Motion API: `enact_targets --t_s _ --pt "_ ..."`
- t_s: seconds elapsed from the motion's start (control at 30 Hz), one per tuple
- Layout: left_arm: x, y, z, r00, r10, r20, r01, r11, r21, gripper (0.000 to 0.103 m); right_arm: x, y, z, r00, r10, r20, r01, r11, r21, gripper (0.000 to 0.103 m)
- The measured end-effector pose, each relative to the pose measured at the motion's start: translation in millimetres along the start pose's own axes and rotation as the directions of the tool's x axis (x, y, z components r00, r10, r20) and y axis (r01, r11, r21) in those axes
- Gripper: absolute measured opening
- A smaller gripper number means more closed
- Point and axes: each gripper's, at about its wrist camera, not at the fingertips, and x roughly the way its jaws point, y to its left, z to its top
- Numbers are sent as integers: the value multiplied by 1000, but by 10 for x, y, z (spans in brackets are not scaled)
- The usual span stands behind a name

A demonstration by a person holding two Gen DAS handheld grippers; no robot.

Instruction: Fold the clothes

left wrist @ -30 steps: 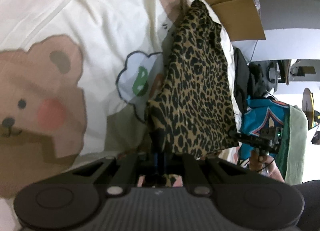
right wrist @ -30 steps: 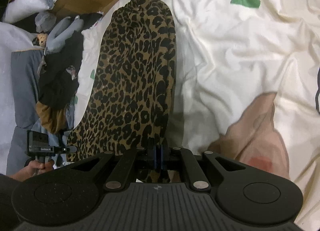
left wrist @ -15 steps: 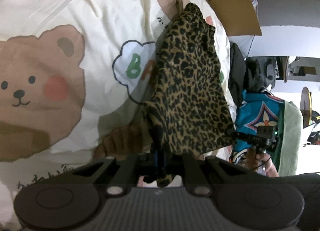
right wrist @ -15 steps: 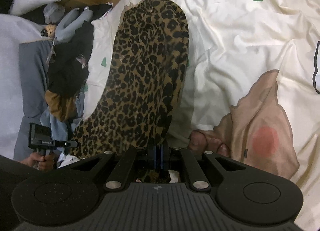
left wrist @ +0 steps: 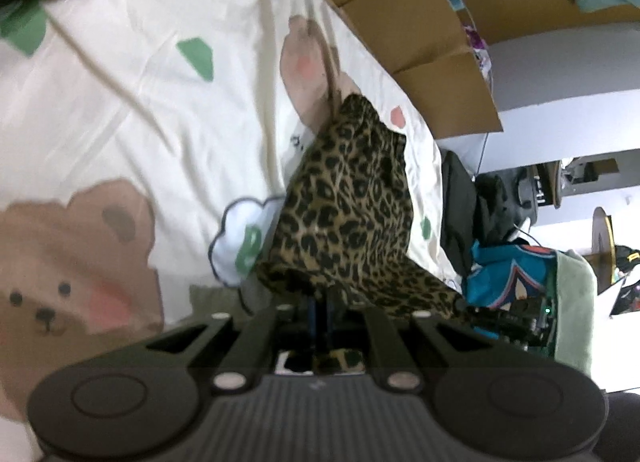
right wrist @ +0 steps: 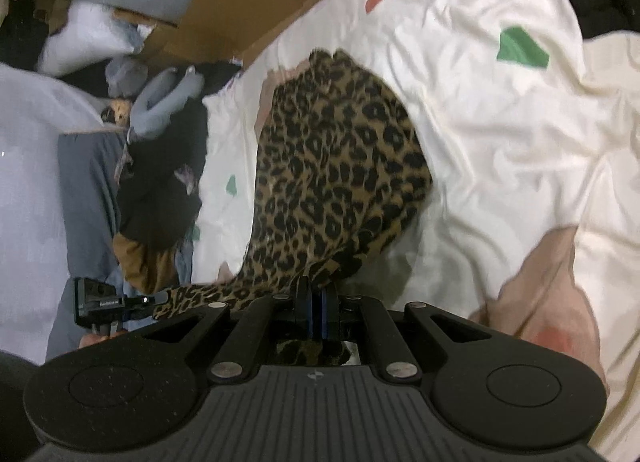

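Both tongs clenched on the leopard-print garment, near edge up off the bed.

My left tongs and right tongs each pinch a near corner of the leopard-print garment; its far end, I think, trails on the bear-print sheet, though blur hides the contact. Risk: thin cloth slipping from one pinch, or the trailing end bunching so the fold lands crooked. Against a second ago, the cloth hangs shorter and more gathered, and I've lifted both hands.

Garment over bedsheet, boxes behind

The leopard-print garment hung above the cream cartoon-bear bedsheet; brown cardboard boxes stood behind.
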Motion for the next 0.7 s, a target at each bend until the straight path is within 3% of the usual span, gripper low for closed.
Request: enact_targets --t_s 0.33,0.7 --pt "129 -20 278 996 67 59 -68 998 15 5 152 -35 208 996 -11 89 9 1000 25 2" --pt "120 -197 593 988 39 149 -44 998 32 5 142 26 465 989 12 150 -13 1000 11 2"
